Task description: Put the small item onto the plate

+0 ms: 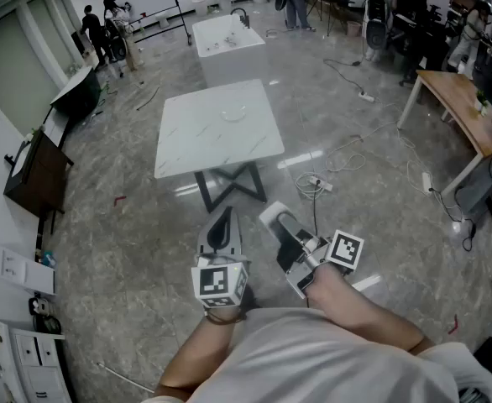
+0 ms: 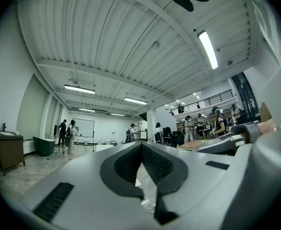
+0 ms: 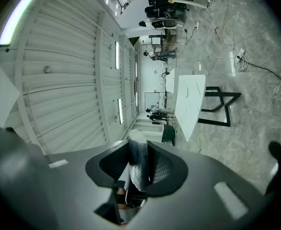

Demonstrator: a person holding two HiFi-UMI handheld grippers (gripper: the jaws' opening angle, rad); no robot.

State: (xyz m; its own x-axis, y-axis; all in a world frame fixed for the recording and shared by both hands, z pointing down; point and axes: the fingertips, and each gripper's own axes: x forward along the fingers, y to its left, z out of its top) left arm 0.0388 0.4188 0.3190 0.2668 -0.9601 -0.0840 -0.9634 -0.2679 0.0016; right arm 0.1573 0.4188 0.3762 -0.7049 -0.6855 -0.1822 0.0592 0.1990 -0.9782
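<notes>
My right gripper pinches a small whitish item; my left gripper is closed and empty. What looks like the plate lies well ahead on the white table.

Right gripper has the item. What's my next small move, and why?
Probably step toward the white table. The right gripper is clamped on the small white item, but what looks like the plate lies far ahead on the tabletop, likely beyond reach.

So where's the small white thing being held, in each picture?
Head view: lower centre, small white item at the right gripper tip.
Left gripper view: not visible.
Right gripper view: small white item low centre, between the fingers.
Shared landmark: white table, head and right gripper views.
</notes>
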